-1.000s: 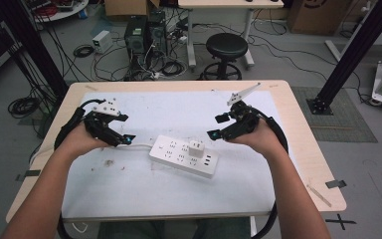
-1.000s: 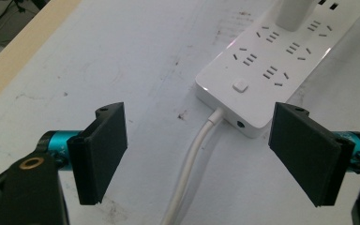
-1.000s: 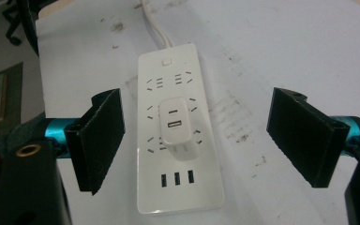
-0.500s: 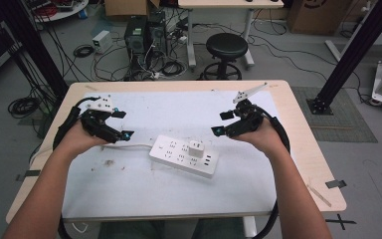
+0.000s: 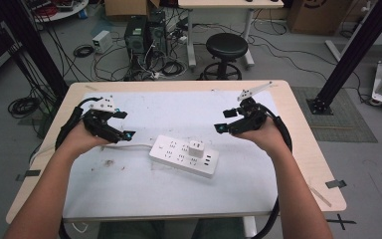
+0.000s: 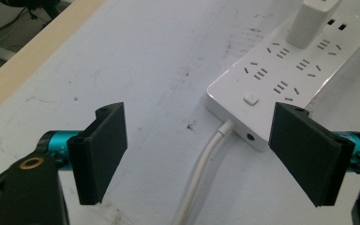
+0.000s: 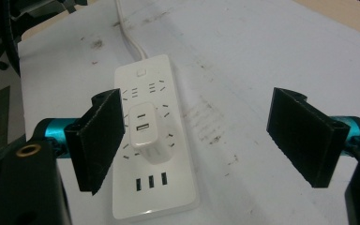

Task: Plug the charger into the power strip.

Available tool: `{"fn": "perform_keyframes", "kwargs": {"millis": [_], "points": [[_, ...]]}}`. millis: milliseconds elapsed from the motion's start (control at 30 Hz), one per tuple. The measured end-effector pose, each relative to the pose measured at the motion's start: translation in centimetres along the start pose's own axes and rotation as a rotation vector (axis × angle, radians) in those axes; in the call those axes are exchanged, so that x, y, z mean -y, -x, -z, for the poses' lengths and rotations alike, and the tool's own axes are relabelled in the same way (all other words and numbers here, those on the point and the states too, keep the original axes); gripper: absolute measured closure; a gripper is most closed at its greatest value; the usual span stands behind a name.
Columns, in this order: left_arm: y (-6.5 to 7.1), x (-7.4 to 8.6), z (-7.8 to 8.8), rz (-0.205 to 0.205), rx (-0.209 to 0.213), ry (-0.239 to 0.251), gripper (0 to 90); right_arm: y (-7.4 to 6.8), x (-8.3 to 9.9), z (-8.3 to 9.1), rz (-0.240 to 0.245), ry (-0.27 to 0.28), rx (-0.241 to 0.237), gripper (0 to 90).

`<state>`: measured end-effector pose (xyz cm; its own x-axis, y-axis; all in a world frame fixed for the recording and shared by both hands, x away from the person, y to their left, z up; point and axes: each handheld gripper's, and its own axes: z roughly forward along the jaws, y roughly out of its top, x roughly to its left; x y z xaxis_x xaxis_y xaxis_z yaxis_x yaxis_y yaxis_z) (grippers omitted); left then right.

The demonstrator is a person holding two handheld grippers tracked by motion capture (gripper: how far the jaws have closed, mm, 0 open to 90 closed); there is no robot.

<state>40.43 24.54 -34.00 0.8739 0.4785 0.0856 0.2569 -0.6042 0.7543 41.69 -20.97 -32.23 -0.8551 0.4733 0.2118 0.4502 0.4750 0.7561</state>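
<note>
Strip [image 5: 183, 156] mid-mat, long axis left-right, cord end toward left gripper [image 5: 121, 124] | charger [image 5: 196, 148] plugged near right gripper [image 5: 223, 120], which seems nearer | both grippers wide, empty.

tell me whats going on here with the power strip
A person at a table holds a claw in each hand. The left claw and the right claw are both open and hold nothing, one on either side of a white power strip. The strip lies flat on a white sheet, its cable running off toward the left claw, with a white USB charger plugged into it.
</note>
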Motion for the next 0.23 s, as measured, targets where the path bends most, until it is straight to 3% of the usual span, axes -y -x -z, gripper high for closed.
{"fn": "perform_keyframes", "kwargs": {"millis": [233], "points": [[-0.06, 0.07, -0.1, -0.004, 0.001, -0.011, 19.7, -0.08, -0.05, -0.02, 0.002, 0.0, 0.003, 19.7]]}}
